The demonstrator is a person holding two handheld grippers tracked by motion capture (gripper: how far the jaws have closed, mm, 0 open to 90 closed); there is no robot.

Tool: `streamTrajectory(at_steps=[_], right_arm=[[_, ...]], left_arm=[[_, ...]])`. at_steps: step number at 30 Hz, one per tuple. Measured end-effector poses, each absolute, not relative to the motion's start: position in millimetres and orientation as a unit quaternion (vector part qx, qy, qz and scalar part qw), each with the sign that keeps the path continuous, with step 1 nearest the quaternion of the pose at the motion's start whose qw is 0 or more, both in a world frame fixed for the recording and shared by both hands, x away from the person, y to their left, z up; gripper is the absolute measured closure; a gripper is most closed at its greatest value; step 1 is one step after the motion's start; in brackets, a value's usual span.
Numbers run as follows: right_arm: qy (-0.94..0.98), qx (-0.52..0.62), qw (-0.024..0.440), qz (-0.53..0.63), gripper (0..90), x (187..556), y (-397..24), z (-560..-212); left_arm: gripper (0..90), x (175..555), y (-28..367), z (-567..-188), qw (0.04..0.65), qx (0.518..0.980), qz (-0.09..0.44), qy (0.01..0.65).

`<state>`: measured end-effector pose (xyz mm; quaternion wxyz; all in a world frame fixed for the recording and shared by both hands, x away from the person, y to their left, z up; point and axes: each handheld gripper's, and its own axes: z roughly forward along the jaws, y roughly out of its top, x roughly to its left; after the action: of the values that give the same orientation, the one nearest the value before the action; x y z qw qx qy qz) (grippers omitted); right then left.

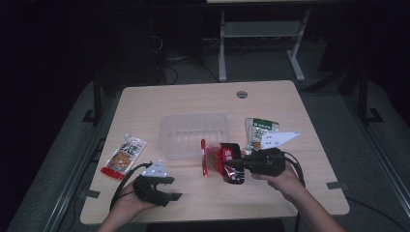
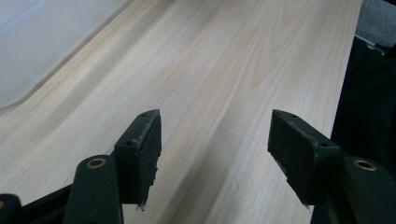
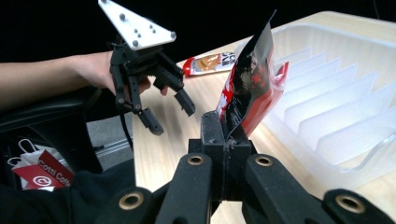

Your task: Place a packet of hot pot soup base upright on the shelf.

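Gripped in the right gripper (image 1: 240, 166), jaws clamped on one edge, the red snack packet (image 1: 227, 162) hung just above the table (image 1: 203, 99), beside the clear plastic bin (image 1: 193, 133). It appeared to be mid-transfer; the next move probably called for carrying it over the bin's near wall and letting go. Nearer the table's edge, the left gripper (image 1: 170, 187) stood with jaws apart, holding nothing. Print on the packet was too crumpled to read.

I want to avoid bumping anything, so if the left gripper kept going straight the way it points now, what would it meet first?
Probably nothing close: ahead of the open left gripper lies bare table, running toward its far edge. The clear plastic tray sits off to one side of that line, though depth is hard to judge.
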<state>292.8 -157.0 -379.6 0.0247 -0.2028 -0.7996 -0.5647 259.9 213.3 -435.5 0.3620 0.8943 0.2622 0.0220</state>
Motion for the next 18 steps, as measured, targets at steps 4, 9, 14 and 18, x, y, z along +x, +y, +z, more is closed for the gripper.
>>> streamTrajectory(at_steps=[4,9,14,18], right_arm=[[-0.795,-0.200,0.019,-0.572,89.9,300.8,-156.3,-375.0],[-0.794,-0.199,0.012,-0.574,89.9,308.9,-153.7,-371.5],[-0.792,-0.198,0.009,-0.578,89.9,316.8,-150.6,-368.3],[-0.792,-0.196,0.005,-0.578,89.9,323.9,-145.7,-365.0]], left_arm=[[34.4,260.4,213.7,-435.9,0.363,0.894,0.024,0.263],[34.3,260.7,212.2,-438.5,0.361,0.894,0.016,0.263],[33.5,261.9,211.9,-438.6,0.361,0.895,0.016,0.261],[32.8,262.0,212.2,-439.0,0.358,0.897,0.020,0.258]])
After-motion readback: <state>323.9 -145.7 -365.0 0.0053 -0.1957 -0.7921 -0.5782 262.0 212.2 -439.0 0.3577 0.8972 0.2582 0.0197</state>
